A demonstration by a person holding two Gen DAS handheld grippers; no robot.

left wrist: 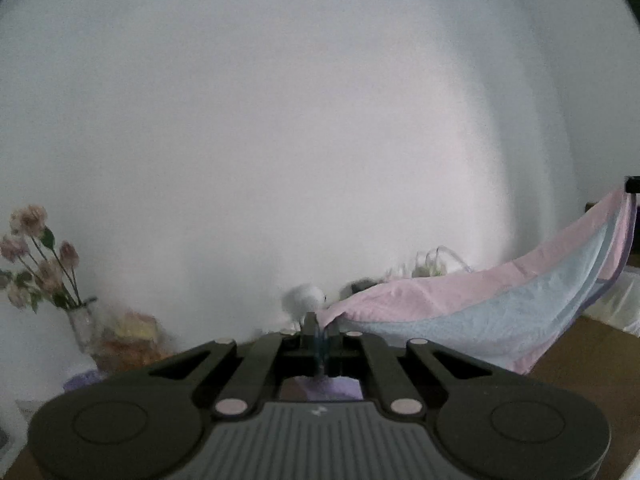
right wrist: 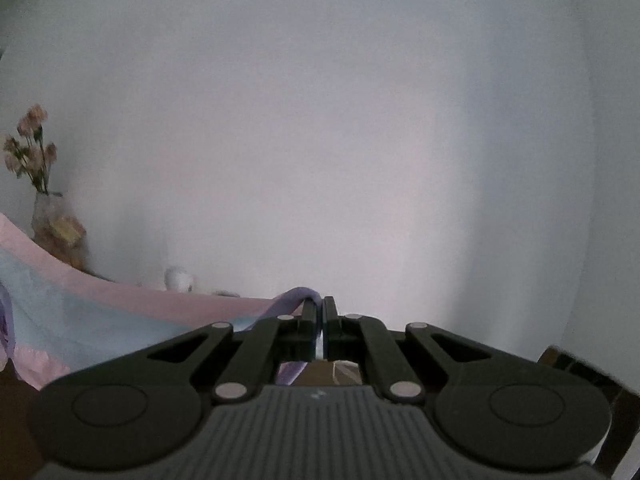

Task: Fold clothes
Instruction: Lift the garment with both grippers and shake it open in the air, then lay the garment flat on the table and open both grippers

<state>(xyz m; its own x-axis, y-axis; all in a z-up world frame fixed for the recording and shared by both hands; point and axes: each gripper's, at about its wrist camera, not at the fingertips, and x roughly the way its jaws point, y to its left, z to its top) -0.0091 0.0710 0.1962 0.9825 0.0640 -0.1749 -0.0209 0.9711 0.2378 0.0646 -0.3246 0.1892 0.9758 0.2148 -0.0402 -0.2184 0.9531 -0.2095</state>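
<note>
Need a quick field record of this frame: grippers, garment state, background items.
left gripper: shut on cloth corner
right gripper: shut on cloth corner
cloth: pink, light blue and purple bands; lifted, sagging in a span between both grippers
fold state: not yet folded
table: brown, under the cloth
vase of flowers: pink blooms, standing at the left by the wall
wall: plain white

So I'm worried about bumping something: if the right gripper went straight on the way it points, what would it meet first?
Probably only the plain white wall. The right gripper, shut on the pink, blue and purple cloth, has nothing else visible ahead; depth is unclear.
</note>
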